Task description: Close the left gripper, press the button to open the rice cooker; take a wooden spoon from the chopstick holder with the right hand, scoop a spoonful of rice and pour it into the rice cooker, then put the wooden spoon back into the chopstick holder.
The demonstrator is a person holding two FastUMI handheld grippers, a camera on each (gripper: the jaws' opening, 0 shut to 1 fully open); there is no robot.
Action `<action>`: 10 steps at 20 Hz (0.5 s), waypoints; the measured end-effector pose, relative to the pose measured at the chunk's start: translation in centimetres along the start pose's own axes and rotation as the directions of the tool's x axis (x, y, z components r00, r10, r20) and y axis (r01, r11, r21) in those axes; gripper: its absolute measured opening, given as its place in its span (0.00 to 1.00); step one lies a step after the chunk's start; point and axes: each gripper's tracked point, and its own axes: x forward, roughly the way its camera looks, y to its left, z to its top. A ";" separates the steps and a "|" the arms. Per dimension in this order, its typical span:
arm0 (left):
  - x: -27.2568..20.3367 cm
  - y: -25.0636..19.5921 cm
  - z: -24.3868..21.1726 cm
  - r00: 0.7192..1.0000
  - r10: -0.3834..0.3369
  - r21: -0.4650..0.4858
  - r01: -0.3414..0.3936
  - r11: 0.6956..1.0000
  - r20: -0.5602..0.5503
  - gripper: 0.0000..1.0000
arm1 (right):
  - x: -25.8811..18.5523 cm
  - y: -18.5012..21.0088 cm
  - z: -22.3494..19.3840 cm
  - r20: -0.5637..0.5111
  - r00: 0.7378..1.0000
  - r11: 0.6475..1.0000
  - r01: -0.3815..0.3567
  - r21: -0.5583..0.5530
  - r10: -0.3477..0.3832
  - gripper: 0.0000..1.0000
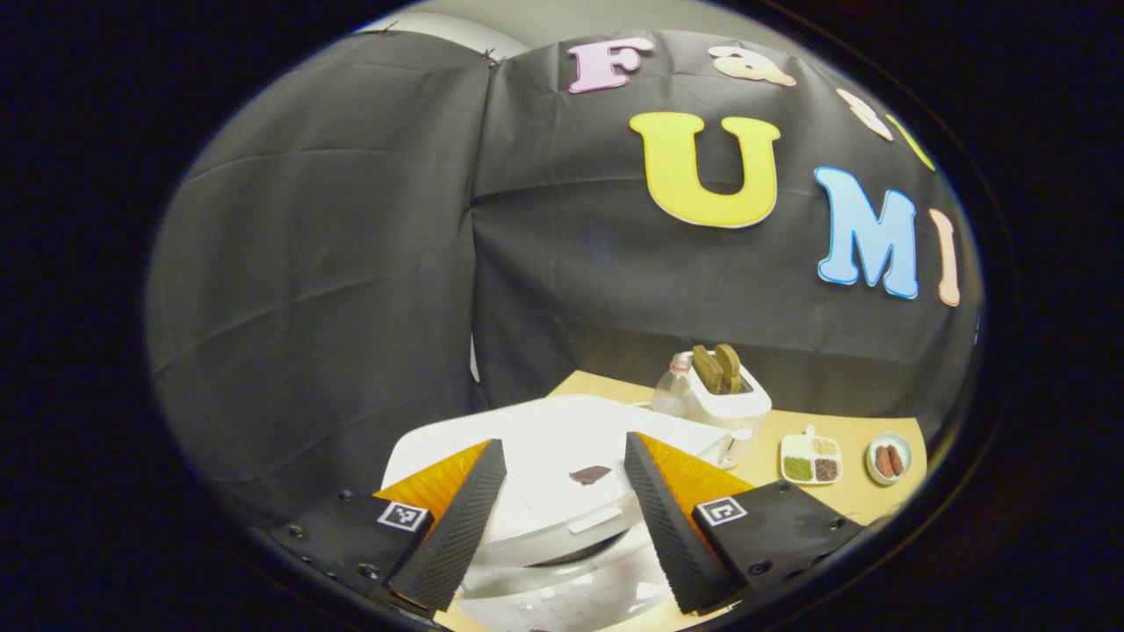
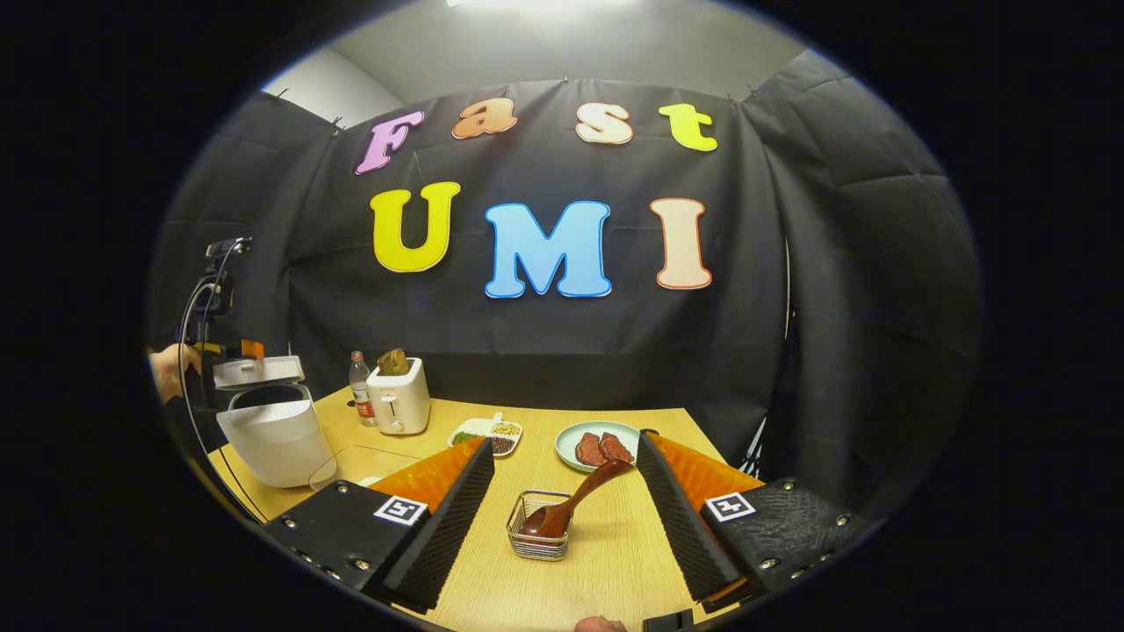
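Above rice cooker (image 1: 562, 491), left gripper (image 1: 562, 518) spread

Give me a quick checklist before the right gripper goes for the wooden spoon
1. Rice cooker lid raised: ok.
2. Wooden spoon in the chopstick holder, handle leaning up toward the right: ok.
3. Right gripper open, spoon between its fingers' line: ok.
4. Fingers on the handle: not ok, apart from it.
5. Left gripper open above the cooker lid: ok.
6. Rice supply: cannot tell.
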 end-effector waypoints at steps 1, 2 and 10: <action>-0.1 -0.1 -0.1 1.000 -0.003 -0.001 0.002 1.000 -0.011 0.95 | -0.1 0.1 -0.1 -0.002 1.000 1.000 -0.001 0.002 0.001 0.99; -0.1 -0.1 -0.1 1.000 -0.004 0.004 0.004 1.000 -0.017 0.96 | -0.1 0.1 -0.2 -0.003 1.000 1.000 0.001 0.002 -0.001 0.99; -0.7 -0.5 -1.4 0.996 -0.023 0.033 0.026 0.999 -0.092 0.96 | -0.8 0.2 -0.8 -0.015 1.000 1.000 0.010 0.005 -0.010 0.99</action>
